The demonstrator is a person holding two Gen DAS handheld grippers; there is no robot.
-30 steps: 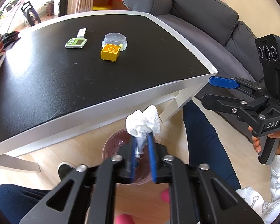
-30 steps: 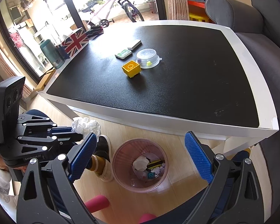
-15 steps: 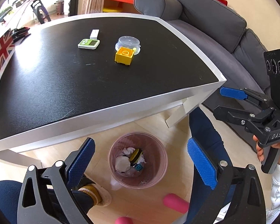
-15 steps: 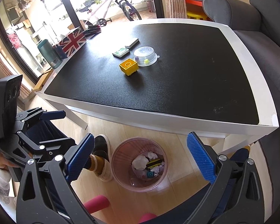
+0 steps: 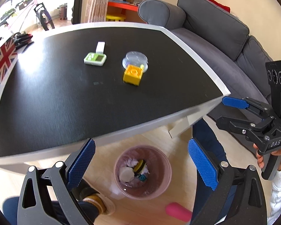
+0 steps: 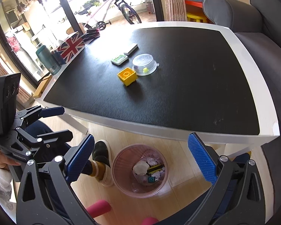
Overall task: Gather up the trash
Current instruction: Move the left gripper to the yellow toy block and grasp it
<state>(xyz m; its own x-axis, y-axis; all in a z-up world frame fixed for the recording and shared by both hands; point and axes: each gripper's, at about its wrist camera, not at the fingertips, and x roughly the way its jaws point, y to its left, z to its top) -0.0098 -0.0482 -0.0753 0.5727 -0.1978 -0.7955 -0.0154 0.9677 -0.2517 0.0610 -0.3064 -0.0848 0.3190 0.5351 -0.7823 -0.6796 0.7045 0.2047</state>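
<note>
A pink translucent trash bin point(image 5: 142, 170) stands on the wood floor below the table's near edge; it also shows in the right wrist view point(image 6: 140, 170). Crumpled white paper point(image 5: 125, 174) and other scraps lie inside it. My left gripper point(image 5: 140, 163) is open and empty above the bin. My right gripper point(image 6: 140, 159) is open and empty, also above the bin. Each gripper shows in the other's view: the right one point(image 5: 234, 110) at the right, the left one point(image 6: 52, 121) at the left.
The black table with a white rim point(image 5: 121, 131) holds a yellow block point(image 5: 132, 74), a clear plastic lid point(image 5: 134, 61), a green timer point(image 5: 95, 58) and a white box point(image 5: 100, 46). A grey sofa point(image 5: 215, 37) stands at the right. The person's foot point(image 6: 101, 161) is beside the bin.
My left gripper opened and let go of the crumpled white paper, which now lies in the bin. Both grippers have since risen a little.
</note>
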